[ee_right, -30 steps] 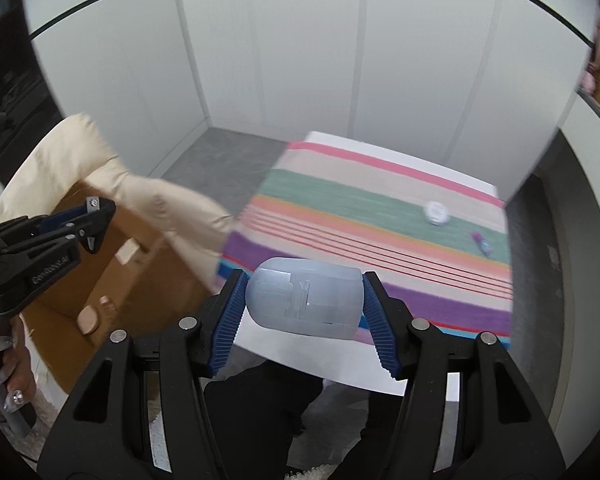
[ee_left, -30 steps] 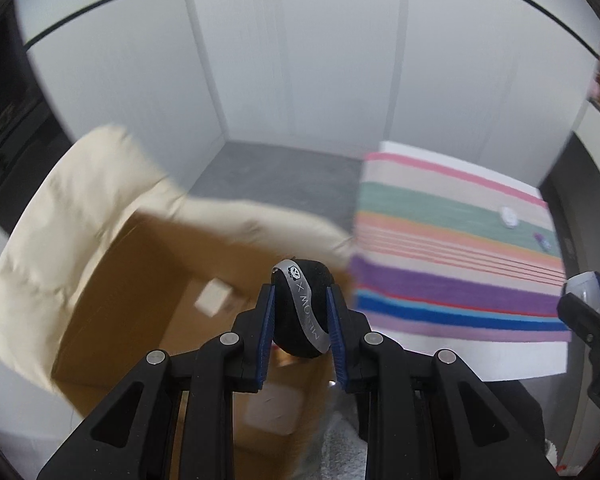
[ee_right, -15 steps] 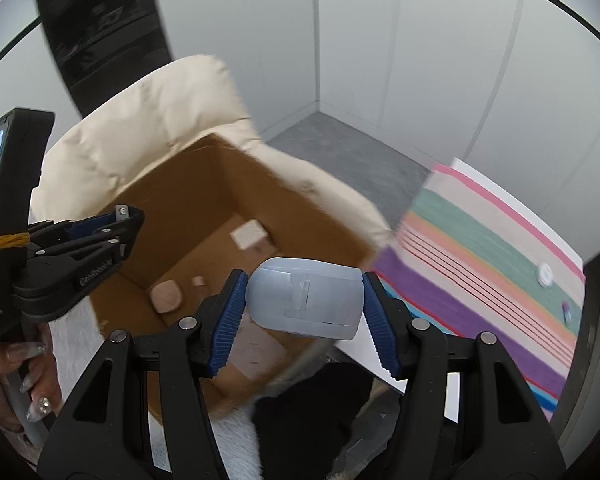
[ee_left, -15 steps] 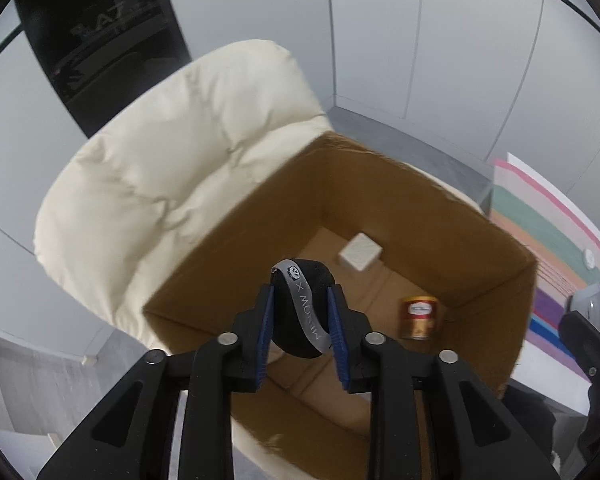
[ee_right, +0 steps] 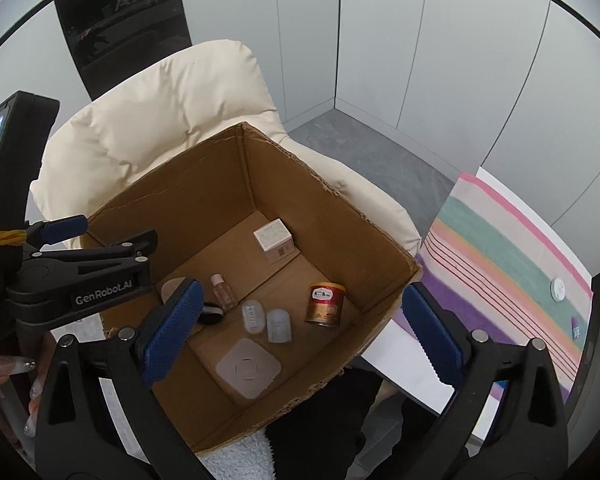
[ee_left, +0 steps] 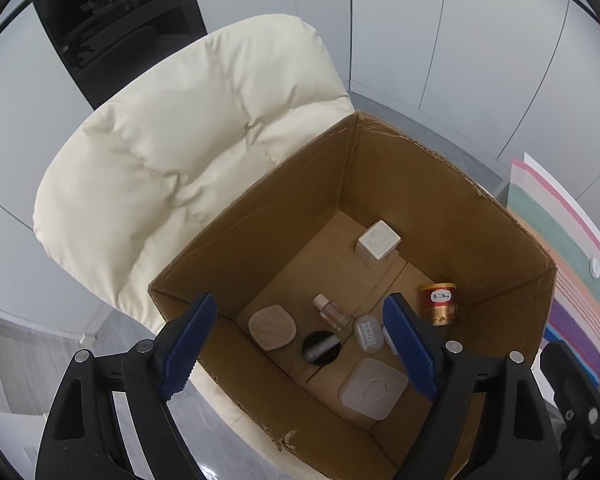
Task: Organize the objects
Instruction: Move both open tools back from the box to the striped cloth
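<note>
An open cardboard box (ee_left: 380, 184) (ee_right: 204, 184) stands on a cream padded chair (ee_left: 188, 128). On its floor lie a black round thing with a grey band (ee_left: 321, 347) (ee_right: 211, 314), two translucent cases (ee_right: 279, 326) (ee_right: 253, 316), a red can (ee_left: 439, 304) (ee_right: 326, 304), a small bottle (ee_left: 330, 312), a white cube box (ee_left: 378, 244), a wooden piece (ee_left: 272, 326) and a square white pad (ee_left: 373, 388). My left gripper (ee_left: 300, 340) (ee_right: 108, 236) hangs over the box, its jaws opening with nothing between them. My right gripper (ee_right: 302, 334) is above the box too, jaws opening and empty.
A table with a striped cloth (ee_right: 500, 248) stands to the right of the box, with a small white disc (ee_right: 557, 289) and a tiny purple item (ee_right: 575, 326) on it. A hand (ee_right: 4, 368) holds the left gripper's handle. White wall panels and grey floor lie behind.
Both grippers swung left from the striped table to above the box and spread their jaws. The black round thing and the translucent case left them and now lie on the box floor.
</note>
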Demonstrator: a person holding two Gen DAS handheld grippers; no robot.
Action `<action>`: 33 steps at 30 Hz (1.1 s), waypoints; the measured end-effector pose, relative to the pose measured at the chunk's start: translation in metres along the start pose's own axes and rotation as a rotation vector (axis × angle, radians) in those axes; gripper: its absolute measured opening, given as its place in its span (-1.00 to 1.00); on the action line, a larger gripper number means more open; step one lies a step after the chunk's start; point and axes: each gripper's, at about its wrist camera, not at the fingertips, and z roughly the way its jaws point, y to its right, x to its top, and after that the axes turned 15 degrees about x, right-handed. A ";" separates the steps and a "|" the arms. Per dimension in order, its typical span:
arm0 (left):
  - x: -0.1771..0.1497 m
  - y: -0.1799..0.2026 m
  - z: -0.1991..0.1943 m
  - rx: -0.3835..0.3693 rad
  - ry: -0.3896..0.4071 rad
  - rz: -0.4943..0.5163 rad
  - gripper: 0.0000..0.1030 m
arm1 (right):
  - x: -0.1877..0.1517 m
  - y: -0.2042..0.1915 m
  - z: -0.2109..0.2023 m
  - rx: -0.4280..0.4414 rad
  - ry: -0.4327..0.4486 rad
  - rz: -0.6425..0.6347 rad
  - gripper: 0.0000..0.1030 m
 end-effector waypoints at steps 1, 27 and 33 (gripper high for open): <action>0.000 0.001 0.000 -0.004 0.000 0.003 0.69 | 0.000 0.002 0.000 -0.002 -0.003 0.006 0.97; -0.011 0.147 -0.060 -0.187 0.154 0.256 0.69 | -0.065 0.142 -0.074 -0.178 0.048 0.294 0.97; -0.028 0.222 -0.091 -0.246 0.206 0.384 0.69 | -0.102 0.195 -0.118 -0.257 0.079 0.402 0.97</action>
